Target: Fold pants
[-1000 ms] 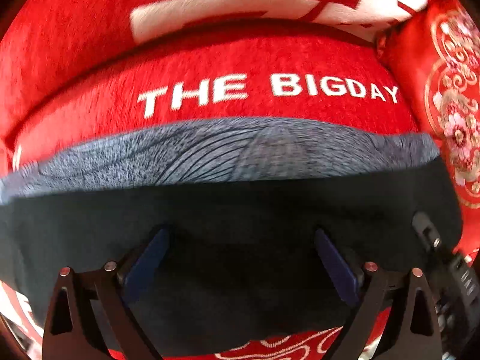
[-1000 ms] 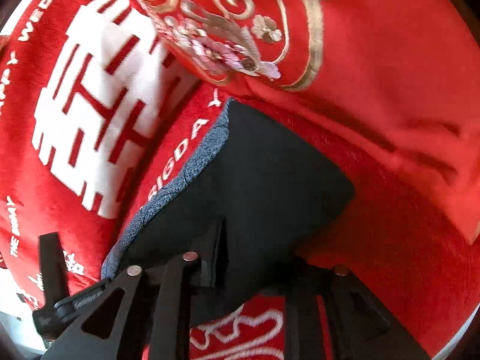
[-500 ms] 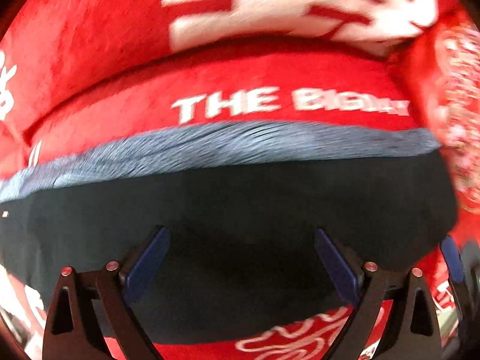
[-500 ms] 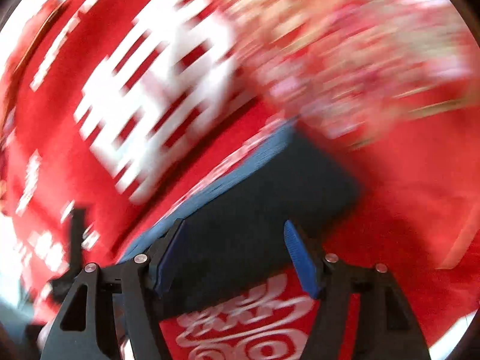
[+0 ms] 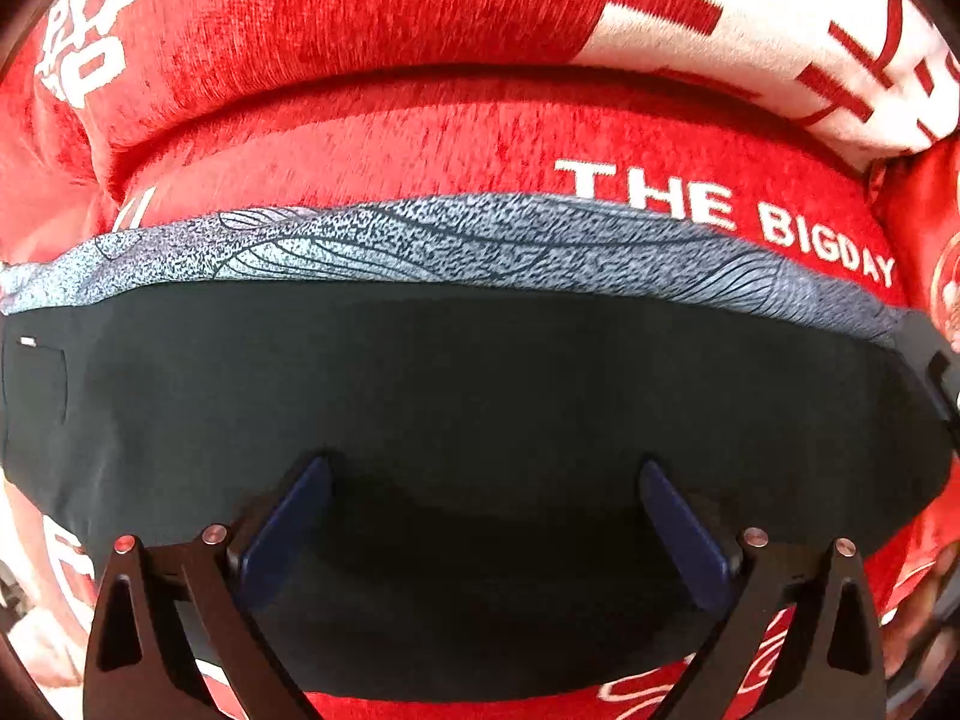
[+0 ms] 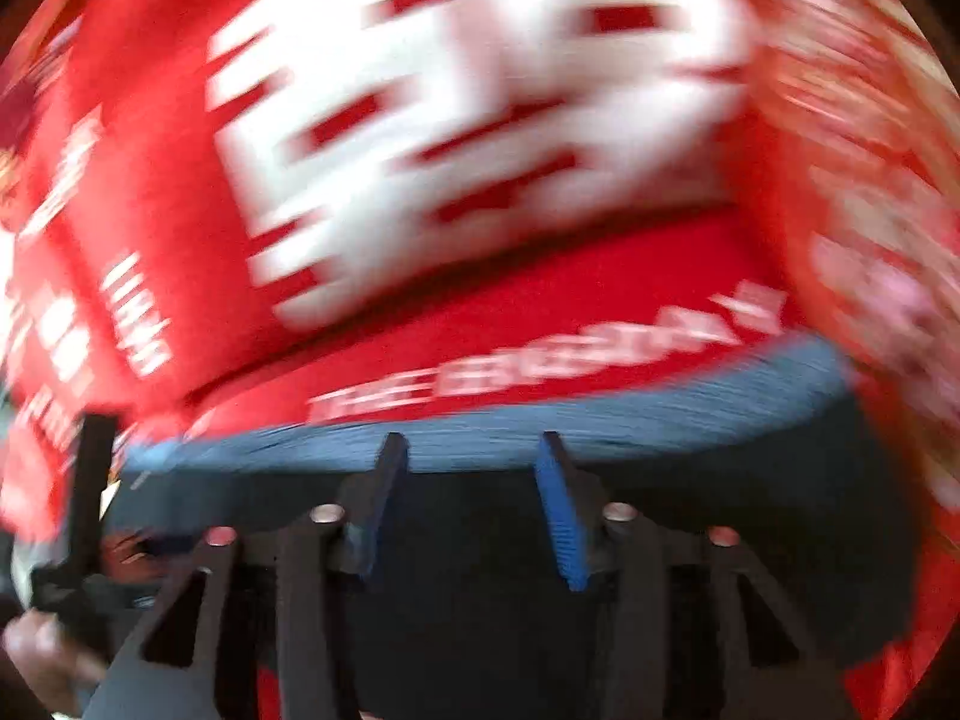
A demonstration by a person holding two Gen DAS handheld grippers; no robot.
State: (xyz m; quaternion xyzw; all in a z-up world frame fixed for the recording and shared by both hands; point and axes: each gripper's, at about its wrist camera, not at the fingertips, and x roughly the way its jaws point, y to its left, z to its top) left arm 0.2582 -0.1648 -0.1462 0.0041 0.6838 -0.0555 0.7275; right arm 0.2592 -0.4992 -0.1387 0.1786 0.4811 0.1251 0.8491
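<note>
Black pants lie folded on a red blanket, with a grey patterned band along their far edge. My left gripper hangs straight above the dark cloth. Its jaws are opening wide and nothing is between the blue pads. The right wrist view is blurred by motion. There my right gripper hovers over the pants near the grey band. Its jaws are closing, with a clear gap and no cloth pinched between the pads.
The red blanket bears white lettering "THE BIGDAY" and a large white emblem. An embroidered red cushion lies at the right. A hand on the other black gripper shows at the left edge.
My right gripper let go of the pants' fold, opened, rolled and swung over the pants. My left gripper slid left along the pants, staying open.
</note>
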